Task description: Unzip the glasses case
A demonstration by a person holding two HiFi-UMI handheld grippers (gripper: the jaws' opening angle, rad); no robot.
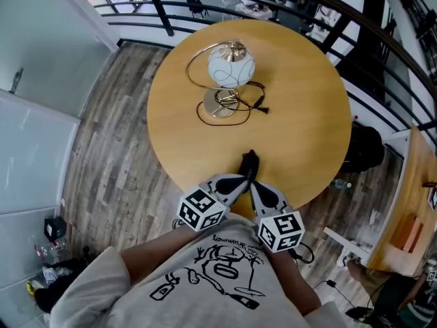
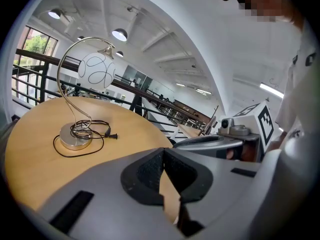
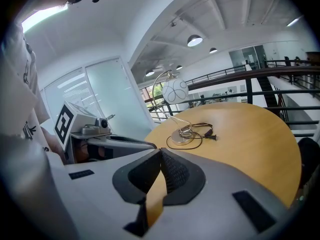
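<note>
No glasses case shows in any view. Both grippers hang close together over the near edge of the round wooden table, just in front of the person's chest. My left gripper points up and to the right, and my right gripper points up and to the left, so their black tips almost meet. In the left gripper view the left gripper has its jaws pressed together with nothing between them. The right gripper looks the same in its own view: jaws closed, empty.
A chrome table lamp with a round white shade stands at the table's far side, its black cord and plug coiled round the base. The lamp shows in both gripper views. A black railing runs behind the table.
</note>
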